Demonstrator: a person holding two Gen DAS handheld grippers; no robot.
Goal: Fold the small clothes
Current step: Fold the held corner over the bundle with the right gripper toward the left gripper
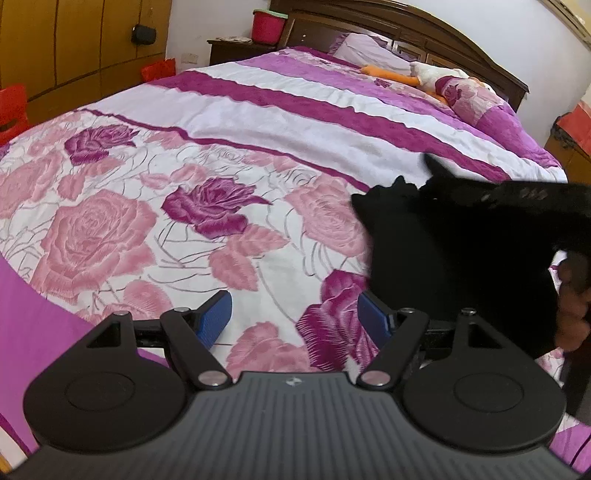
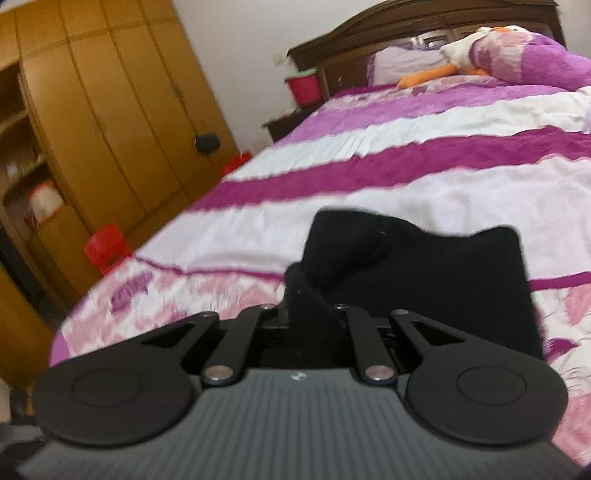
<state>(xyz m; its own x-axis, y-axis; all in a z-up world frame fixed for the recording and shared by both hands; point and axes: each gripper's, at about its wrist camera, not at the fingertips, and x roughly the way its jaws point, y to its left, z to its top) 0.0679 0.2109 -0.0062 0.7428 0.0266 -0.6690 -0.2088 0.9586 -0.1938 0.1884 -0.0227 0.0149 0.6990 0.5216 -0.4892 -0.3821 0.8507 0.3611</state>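
Ribbed grey housing and two black disc-shaped linkages fill the foreground of both wrist views. Left gripper (image 1: 295, 319): jaws spread wide, blue ridged pads (image 1: 216, 314) bare, nothing between them, poised over the bedspread (image 1: 155, 221). Right gripper (image 2: 306, 314): jaws pressed together, pinching a bunched edge of the black garment (image 2: 424, 273); its pads are hidden by the cloth.

Black garment: small, matte, soft-knit, no visible print or seam. From the right wrist it rises from the pinch in a thick fold and spreads into a broad panel with a wavy upper edge. In the left wrist view it appears as a dark mass (image 1: 443, 258) at right, draped on the bed, just beside the right-hand pad, with a hand (image 1: 572, 295) at the frame edge.

Bedspread: plush, embossed, with pink and magenta roses on white at the near end, then magenta and white bands. Beyond lie a pillow (image 1: 364, 48), a white and orange plush toy (image 1: 424, 75), a dark carved headboard (image 1: 406, 26), a red bucket (image 1: 267, 24) and a wooden wardrobe (image 2: 122, 103).
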